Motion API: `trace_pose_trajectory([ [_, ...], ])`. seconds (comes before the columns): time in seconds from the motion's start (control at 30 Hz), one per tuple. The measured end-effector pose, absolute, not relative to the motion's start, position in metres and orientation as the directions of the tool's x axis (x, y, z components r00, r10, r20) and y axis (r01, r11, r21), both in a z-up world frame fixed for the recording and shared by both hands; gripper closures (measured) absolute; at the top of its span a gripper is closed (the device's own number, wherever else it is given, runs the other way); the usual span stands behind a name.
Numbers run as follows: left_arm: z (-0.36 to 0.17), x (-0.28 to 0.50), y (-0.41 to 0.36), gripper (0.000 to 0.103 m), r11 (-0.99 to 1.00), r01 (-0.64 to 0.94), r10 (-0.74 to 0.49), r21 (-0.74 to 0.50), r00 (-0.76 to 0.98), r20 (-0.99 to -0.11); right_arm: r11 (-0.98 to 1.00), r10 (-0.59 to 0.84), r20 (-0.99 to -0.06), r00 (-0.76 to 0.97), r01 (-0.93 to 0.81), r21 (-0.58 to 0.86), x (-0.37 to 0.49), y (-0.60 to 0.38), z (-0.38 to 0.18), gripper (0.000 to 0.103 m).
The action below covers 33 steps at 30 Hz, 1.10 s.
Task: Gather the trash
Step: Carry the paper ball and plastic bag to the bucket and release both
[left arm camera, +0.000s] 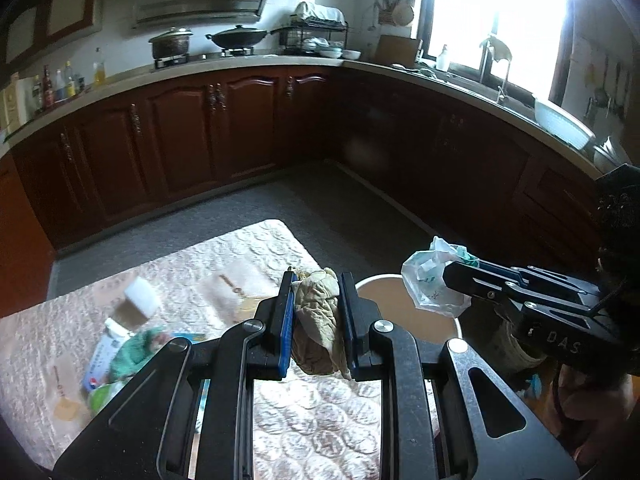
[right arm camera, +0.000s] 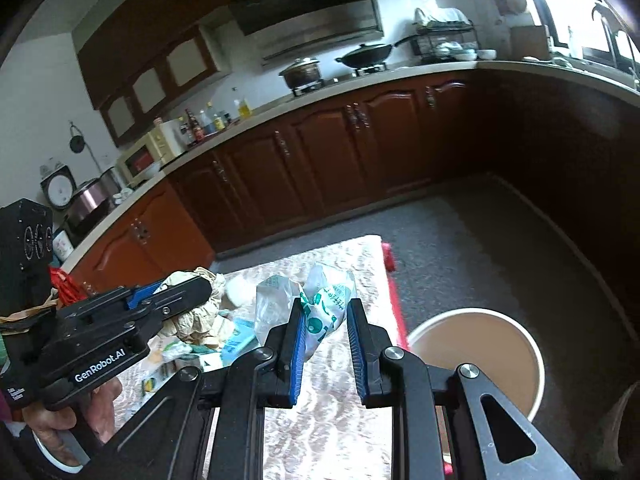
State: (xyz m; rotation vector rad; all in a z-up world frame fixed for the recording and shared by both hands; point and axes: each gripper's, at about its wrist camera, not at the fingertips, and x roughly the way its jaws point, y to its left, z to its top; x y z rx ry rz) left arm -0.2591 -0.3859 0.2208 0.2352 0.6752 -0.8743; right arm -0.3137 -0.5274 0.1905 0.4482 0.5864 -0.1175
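Observation:
In the left wrist view my left gripper (left arm camera: 317, 284) is shut on a crumpled tan paper (left arm camera: 316, 320) that hangs between its blue pads, above the table's right edge. Just right of it stands a round white bin (left arm camera: 400, 312) with a beige inside. My right gripper (left arm camera: 456, 276) reaches in over the bin's rim with a white and green plastic wrapper (left arm camera: 430, 280). In the right wrist view my right gripper (right arm camera: 326, 304) is shut on that wrapper (right arm camera: 324, 308). The bin (right arm camera: 476, 348) lies lower right. My left gripper (right arm camera: 200, 286) holds the paper (right arm camera: 192, 316) at the left.
A cream patterned cloth covers the table (left arm camera: 280, 248). On it lie a white block (left arm camera: 140, 300), a small carton (left arm camera: 104, 352) and a green wrapper (left arm camera: 132, 356). Grey floor and dark wooden kitchen cabinets (left arm camera: 240, 128) lie beyond. A hand (right arm camera: 60, 420) grips the left tool.

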Motion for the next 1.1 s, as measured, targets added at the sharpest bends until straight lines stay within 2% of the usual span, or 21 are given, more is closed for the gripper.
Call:
trace_pose_trajectory([
  [0.27, 0.204, -0.259, -0.416, 0.085, 0.591, 0.798, -0.648, -0.116, 0.385, -0.657, 0.879, -0.024, -0.593, 0.805, 0.299, 0.371, -0.327, -0.552, 0.176, 0.084],
  [0.47, 0.185, -0.256, -0.44, 0.085, 0.545, 0.816, -0.674, -0.193, 0.29, -0.679, 0.853, -0.046, -0.621, 0.783, 0.354, 0.384, -0.335, -0.573, 0.159, 0.084],
  [0.7, 0.157, -0.249, -0.467, 0.085, 0.501, 0.81, -0.696, -0.303, 0.169, -0.698, 0.822, -0.058, -0.677, 0.734, 0.42, 0.385, -0.339, -0.597, 0.13, 0.084],
  [1.1, 0.113, -0.244, -0.518, 0.085, 0.499, 0.784, -0.678, -0.37, 0.087, -0.73, 0.747, -0.066, -0.763, 0.643, 0.539, 0.39, -0.348, -0.637, 0.072, 0.084],
])
